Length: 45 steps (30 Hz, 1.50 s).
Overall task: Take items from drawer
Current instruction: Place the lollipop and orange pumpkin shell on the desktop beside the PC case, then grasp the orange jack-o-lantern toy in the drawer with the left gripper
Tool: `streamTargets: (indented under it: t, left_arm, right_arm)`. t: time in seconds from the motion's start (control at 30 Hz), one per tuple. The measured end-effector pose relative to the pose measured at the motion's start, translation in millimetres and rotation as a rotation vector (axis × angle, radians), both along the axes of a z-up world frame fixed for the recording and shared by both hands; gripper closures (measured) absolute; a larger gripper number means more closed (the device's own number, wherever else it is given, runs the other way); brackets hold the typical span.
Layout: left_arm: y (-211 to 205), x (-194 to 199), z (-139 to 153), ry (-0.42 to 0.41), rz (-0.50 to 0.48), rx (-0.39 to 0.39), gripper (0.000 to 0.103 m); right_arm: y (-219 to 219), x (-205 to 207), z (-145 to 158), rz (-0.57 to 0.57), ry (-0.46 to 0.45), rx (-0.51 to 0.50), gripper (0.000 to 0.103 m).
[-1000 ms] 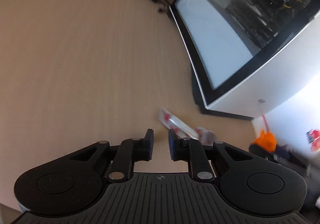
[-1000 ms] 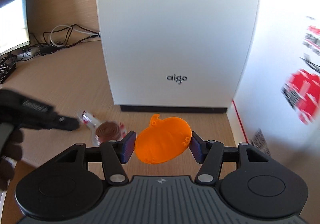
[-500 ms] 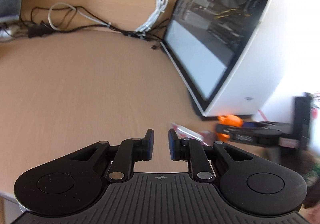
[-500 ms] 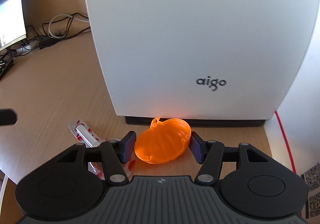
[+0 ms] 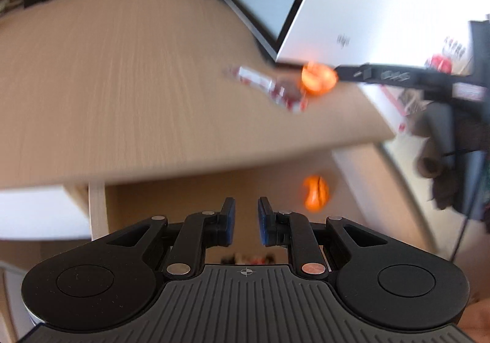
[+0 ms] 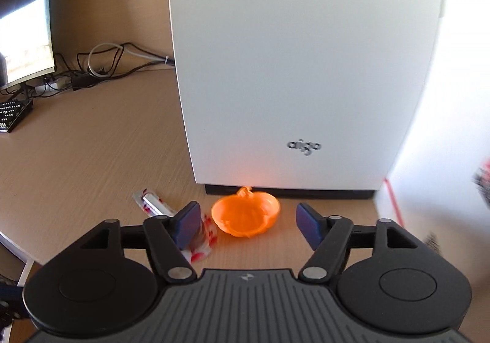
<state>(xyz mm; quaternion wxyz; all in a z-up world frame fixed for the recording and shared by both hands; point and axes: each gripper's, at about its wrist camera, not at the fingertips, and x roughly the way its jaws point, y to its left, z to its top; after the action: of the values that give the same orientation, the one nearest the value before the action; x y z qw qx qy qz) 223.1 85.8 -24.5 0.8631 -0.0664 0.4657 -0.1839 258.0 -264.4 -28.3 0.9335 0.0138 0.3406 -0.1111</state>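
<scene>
An orange pumpkin-shaped bowl [image 6: 246,216] stands on the wooden desk [image 6: 92,159], just in front of a white computer case. My right gripper [image 6: 248,220] is open around it, with both pads clear of the bowl. A clear packet with red print [image 6: 171,214] lies left of the bowl, partly behind the left finger. My left gripper [image 5: 246,220] is low at the desk's front edge, jaws a narrow gap apart and holding nothing. Its blurred view shows the bowl [image 5: 318,78], the packet [image 5: 266,86] and another orange object [image 5: 315,193] below desk level.
The white computer case [image 6: 300,67] fills the back right of the desk. A monitor [image 6: 24,37], a keyboard [image 6: 12,110] and tangled cables [image 6: 101,64] sit at the back left. A white wall [image 6: 444,128] lies to the right. A person's hand [image 5: 444,135] holds the right gripper.
My right gripper has opened and let go of the orange bowl, which now rests on the desk. The left gripper has pulled back and down, below the desk's front edge.
</scene>
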Motion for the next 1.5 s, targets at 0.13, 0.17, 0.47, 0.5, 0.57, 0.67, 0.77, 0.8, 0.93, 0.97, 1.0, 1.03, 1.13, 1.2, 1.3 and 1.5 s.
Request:
streamTargets:
  t: [0.13, 0.17, 0.47, 0.5, 0.57, 0.67, 0.77, 0.8, 0.93, 0.97, 1.0, 1.03, 1.13, 1.2, 1.3, 1.5]
  left_arm:
    - [0.9, -8.3, -16.2, 0.069, -0.004, 0.021, 0.086]
    - [1.2, -10.3, -18.3, 0.077, -0.004, 0.021, 0.086]
    - [-23.9, -10.1, -40.4, 0.121, -0.134, 0.042, 0.086]
    - [-31.5, -7.2, -42.6, 0.128, -0.156, 0.034, 0.086]
    - [-50.1, 0.7, -44.1, 0.104, -0.192, 0.016, 0.086]
    - [-88.4, 14.0, -45.6, 0.011, -0.248, 0.012, 0.085]
    - [-125.5, 27.3, -54.4, -0.032, -0.301, -0.005, 0.085]
    - [-136.4, 32.6, -58.4, -0.029, -0.302, -0.004, 0.085]
    - [-170.3, 50.3, -76.4, -0.021, -0.260, 0.034, 0.085]
    - [-177.8, 54.3, -80.8, -0.019, -0.249, 0.066, 0.085]
    - [-183.7, 56.6, -84.5, -0.019, -0.239, 0.098, 0.085]
    - [-188.7, 58.1, -87.7, -0.021, -0.237, 0.119, 0.084]
    - [-198.9, 61.1, -97.9, -0.018, -0.230, 0.173, 0.076]
    - [-201.1, 62.9, -101.3, -0.009, -0.239, 0.168, 0.071]
    - [-204.6, 70.1, -107.9, 0.041, -0.254, 0.157, 0.065]
    - [-206.0, 78.2, -115.1, 0.073, -0.257, 0.151, 0.066]
  right_arm:
    - [11.8, -25.4, -4.9, 0.002, 0.049, -0.022, 0.028]
    - [11.9, -37.9, -7.1, 0.001, 0.063, -0.032, 0.028]
    - [10.8, -109.7, -29.7, -0.047, 0.181, 0.012, 0.024]
    - [12.3, -113.7, -32.6, -0.043, 0.197, 0.005, 0.024]
    - [11.8, -122.1, -36.3, -0.041, 0.218, 0.002, 0.024]
    - [12.5, -132.1, -36.6, -0.049, 0.225, 0.008, 0.024]
    - [12.1, -141.6, -33.0, -0.063, 0.224, 0.009, 0.024]
    - [11.9, -145.4, -32.2, -0.068, 0.225, 0.011, 0.024]
    - [12.7, -157.7, -36.9, -0.068, 0.247, 0.034, 0.024]
    - [13.5, -160.1, -38.7, -0.064, 0.258, 0.036, 0.024]
    - [14.6, -162.2, -41.0, -0.059, 0.268, 0.037, 0.024]
    - [15.7, -164.3, -43.7, -0.055, 0.277, 0.038, 0.024]
    - [16.3, -167.6, -50.5, -0.051, 0.302, 0.046, 0.024]
    - [14.9, -167.7, -53.9, -0.053, 0.314, 0.049, 0.024]
    - [10.1, -167.3, -54.1, -0.070, 0.313, 0.045, 0.024]
    - [-1.0, -165.0, -52.0, -0.122, 0.324, 0.060, 0.024]
